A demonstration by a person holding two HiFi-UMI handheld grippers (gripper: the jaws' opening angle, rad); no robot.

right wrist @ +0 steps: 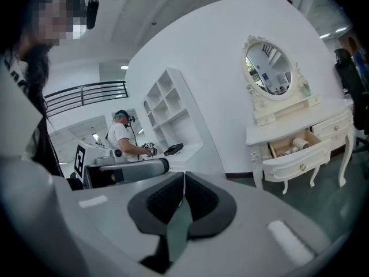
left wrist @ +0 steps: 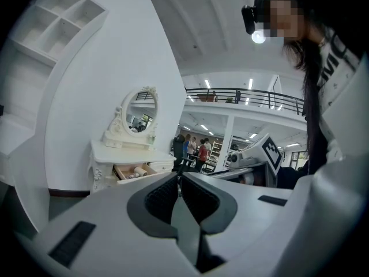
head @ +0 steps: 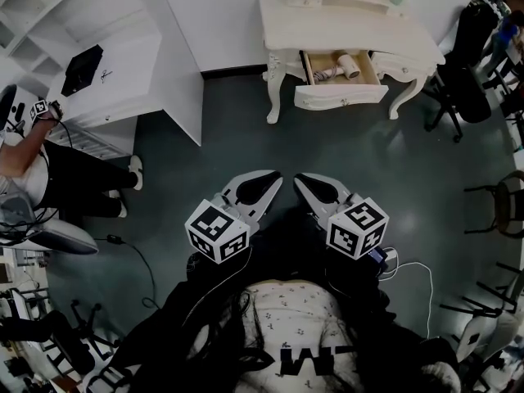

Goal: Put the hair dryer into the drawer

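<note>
At far left, the person (head: 33, 166) by the white shelf unit (head: 123, 72) is well clear, so low risk there. Left gripper (head: 277, 177) and right gripper (head: 298, 177) sit close to the body, both fully closed with nothing between the jaws. Hair dryer (head: 344, 65) already lies inside the open drawer (head: 341, 97) of the dressing table (head: 352, 23), well apart from both. Likely risks: dryer riding high and jamming the drawer if it gets pushed shut; white cable (head: 422, 277) on the floor at right snagging a foot.
</note>
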